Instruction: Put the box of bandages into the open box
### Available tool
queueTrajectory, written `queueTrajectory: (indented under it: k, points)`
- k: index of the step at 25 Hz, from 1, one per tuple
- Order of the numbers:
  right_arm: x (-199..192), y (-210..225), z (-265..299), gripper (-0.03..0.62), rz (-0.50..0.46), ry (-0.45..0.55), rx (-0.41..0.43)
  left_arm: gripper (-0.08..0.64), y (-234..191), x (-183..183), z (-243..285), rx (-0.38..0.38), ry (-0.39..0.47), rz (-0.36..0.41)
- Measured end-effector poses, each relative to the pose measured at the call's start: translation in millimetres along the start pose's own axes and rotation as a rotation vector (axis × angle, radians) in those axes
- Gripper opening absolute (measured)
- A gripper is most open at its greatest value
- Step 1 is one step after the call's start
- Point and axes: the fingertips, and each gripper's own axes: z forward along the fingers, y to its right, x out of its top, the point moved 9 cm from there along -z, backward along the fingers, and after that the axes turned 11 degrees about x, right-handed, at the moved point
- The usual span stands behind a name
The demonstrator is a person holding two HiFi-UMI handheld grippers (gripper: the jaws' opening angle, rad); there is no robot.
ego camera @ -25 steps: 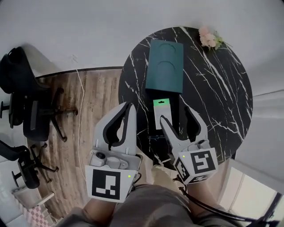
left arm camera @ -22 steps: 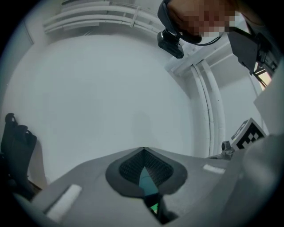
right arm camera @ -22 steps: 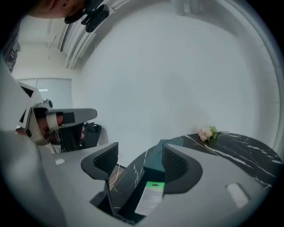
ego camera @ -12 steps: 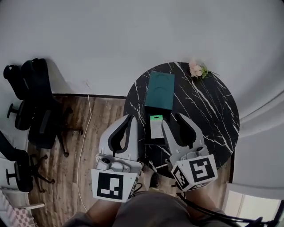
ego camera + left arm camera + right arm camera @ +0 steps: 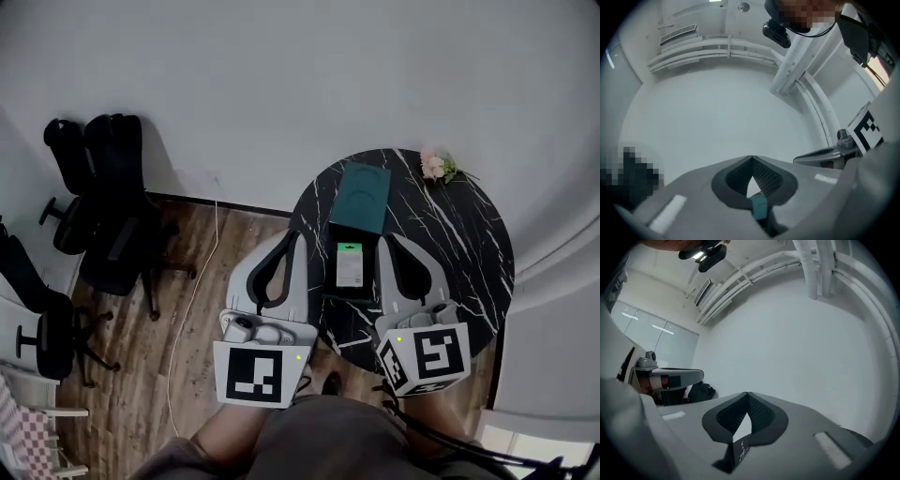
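Left gripper [image 5: 289, 242]: lower centre, grey plastic jaws tip to tip, ribbed black pads, empty
Right gripper [image 5: 389, 242]: jaws likewise closed, empty
Box of bandages [image 5: 349, 265]: flat, white-green, in the open box [image 5: 349, 292], between the grippers
Teal lid [image 5: 361, 197]: rectangular, beyond
Table [image 5: 450, 244]: round black marble, white veins

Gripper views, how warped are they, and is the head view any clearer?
Left gripper view: heavy fisheye, the ceiling pipes bow, the corners go black, and a mosaic patch sits at the top. Right gripper view: the same bowing and dark corners, under even white light. Head view: dimmer, milder curving at the edges, marble table sharp.
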Motion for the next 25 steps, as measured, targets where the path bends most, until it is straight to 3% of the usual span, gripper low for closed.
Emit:
queueTrajectory:
  k: [25]
  points:
    - [7.4, -5.2, -3.2, 0.026, -0.007, 0.032, -0.016, 0.0, -1.3, 5.7, 1.9, -0.022, 0.013, -0.002]
